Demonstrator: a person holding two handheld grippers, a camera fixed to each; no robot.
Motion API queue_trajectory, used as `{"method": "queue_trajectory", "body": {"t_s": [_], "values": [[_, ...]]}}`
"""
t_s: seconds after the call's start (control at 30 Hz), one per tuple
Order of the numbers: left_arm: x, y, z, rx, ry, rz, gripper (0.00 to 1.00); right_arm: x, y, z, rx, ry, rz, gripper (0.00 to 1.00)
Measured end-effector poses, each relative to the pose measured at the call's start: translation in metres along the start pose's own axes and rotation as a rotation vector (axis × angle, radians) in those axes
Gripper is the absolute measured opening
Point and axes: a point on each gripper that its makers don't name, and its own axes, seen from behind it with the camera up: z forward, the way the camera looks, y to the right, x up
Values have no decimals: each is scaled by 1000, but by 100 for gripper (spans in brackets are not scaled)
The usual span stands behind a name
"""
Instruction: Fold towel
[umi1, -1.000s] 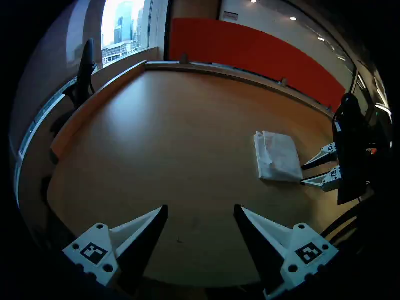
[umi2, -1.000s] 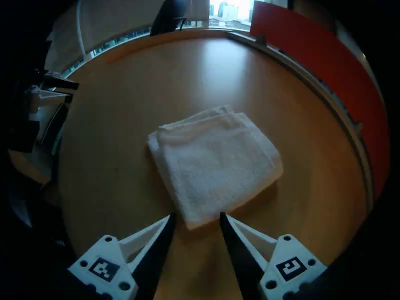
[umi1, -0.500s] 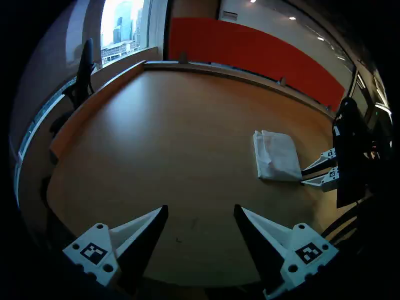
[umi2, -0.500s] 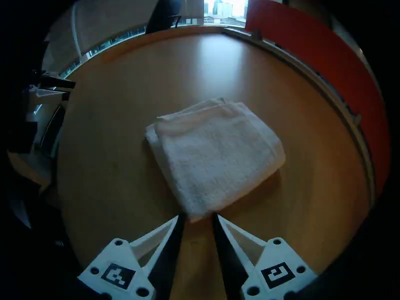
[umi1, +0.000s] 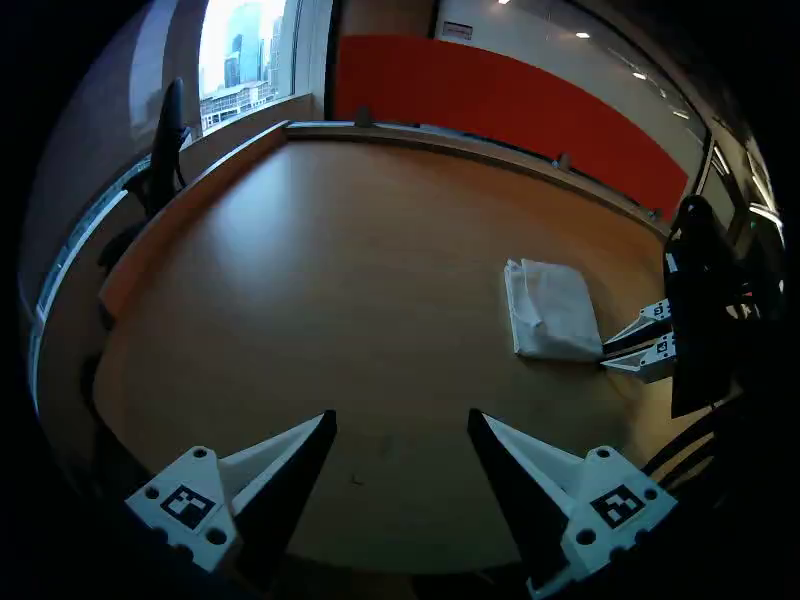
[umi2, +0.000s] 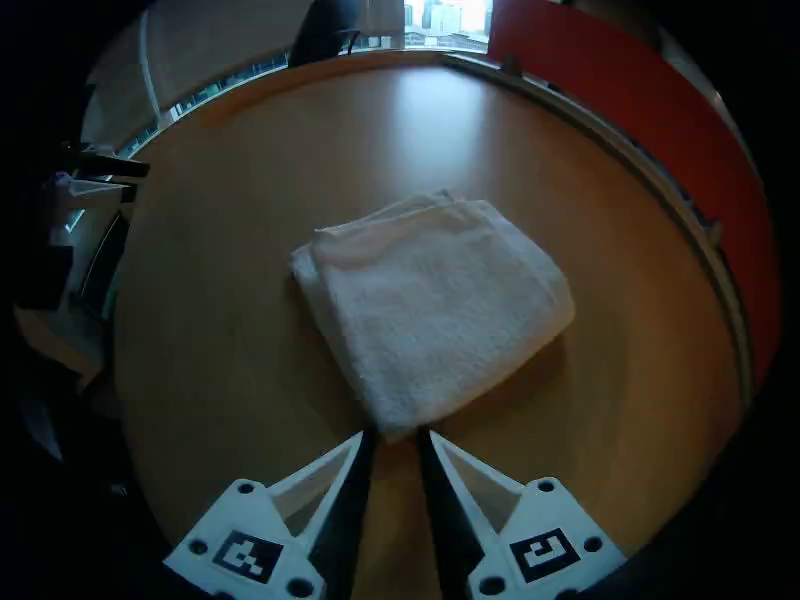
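Corner pick-up: right gripper (umi2: 395, 433) at the near corner of the towel (umi2: 435, 305); left gripper (umi1: 401, 414) idle, jaws spread wide.

The towel lies folded into a thick layered pad on the table (umi2: 220, 330), well apart from your left gripper. The right gripper's fingers stand almost closed on either side of the corner; the pictures do not settle whether they bite cloth or merely flank it. Risks, as judged: if you catch only the top layer, lifting will likely peel the pad open and undo the fold. If you catch nothing, the tips may shove the pad across the smooth wood. A one-handed pull could drag it askew, since your left gripper is too far off to pin it. Count: 1 towel, 2 grippers, 1 table, 1 chair (umi1: 170, 130) by the far edge, 1 red panel (umi1: 500, 100).
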Motion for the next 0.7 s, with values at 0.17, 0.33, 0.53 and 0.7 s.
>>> {"method": "queue_trajectory", "body": {"t_s": [0.17, 0.33, 0.53, 0.7], "values": [[-1, 0, 0, -1, 0, 0, 97, 1, 0, 1, 2, 4, 16, 17], [-3, 0, -1, -2, -2, 3, 98, 0, 0, 1, 5, 4, 28, 5], [-4, 1, -1, -8, 0, 9, 97, 0, 0, -1, 0, 9, 13, 4], [-3, 1, 0, -14, 4, 12, 98, 7, 0, -8, -7, 23, 0, 4]]}}
